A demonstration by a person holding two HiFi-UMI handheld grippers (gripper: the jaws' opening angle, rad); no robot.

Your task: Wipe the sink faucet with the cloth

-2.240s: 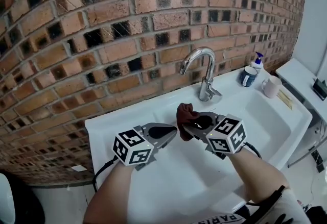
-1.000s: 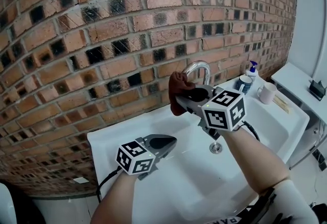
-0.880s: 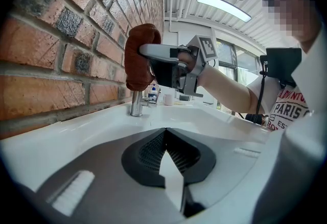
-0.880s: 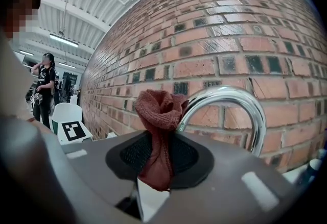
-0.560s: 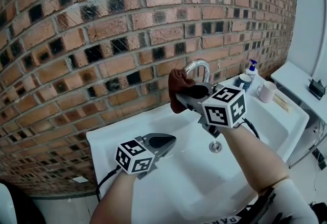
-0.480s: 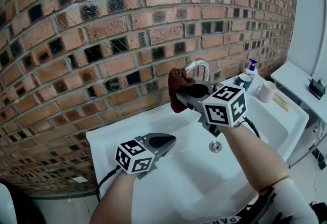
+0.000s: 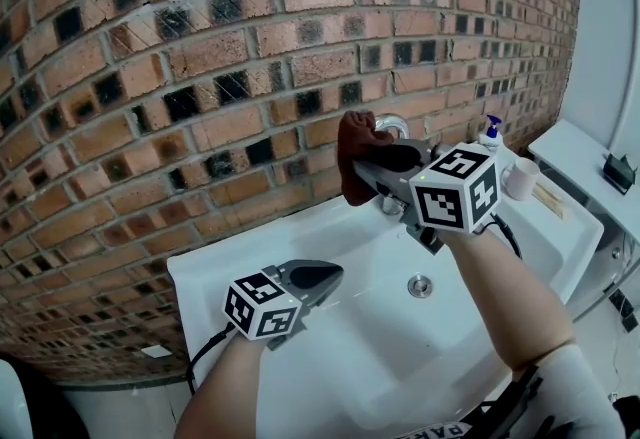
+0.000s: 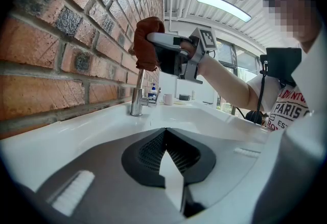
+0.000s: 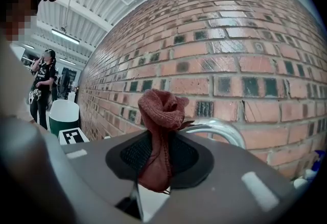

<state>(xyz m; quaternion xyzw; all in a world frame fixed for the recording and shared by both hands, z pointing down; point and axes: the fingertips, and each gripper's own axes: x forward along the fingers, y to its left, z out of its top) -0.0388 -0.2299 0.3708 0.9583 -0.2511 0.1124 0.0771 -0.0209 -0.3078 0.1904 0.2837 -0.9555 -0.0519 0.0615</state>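
A chrome faucet [image 7: 393,125] with a high arched spout stands at the back of the white sink [image 7: 230,257]. My right gripper [image 7: 364,173] is shut on a bunched red-brown cloth [image 7: 356,141] and holds it against the left side of the spout's arch, hiding most of the faucet. In the right gripper view the cloth [image 9: 161,108] sticks up between the jaws, with the arch [image 9: 220,128] just behind it. My left gripper [image 7: 333,273] hovers low over the left of the basin, shut and holding nothing. From the left gripper view I see the faucet's post [image 8: 136,101] below the cloth [image 8: 145,39].
A brick wall [image 7: 200,47] rises right behind the sink. A drain [image 7: 420,285] lies in the basin floor. On the sink's right rim stand a soap pump bottle [image 7: 490,132] and a white mug [image 7: 521,180]. A person [image 9: 41,88] stands far off by a bin.
My right gripper has lifted the cloth from low over the basin up to the faucet's arch, then shifted it right along the top. The left gripper has barely moved.
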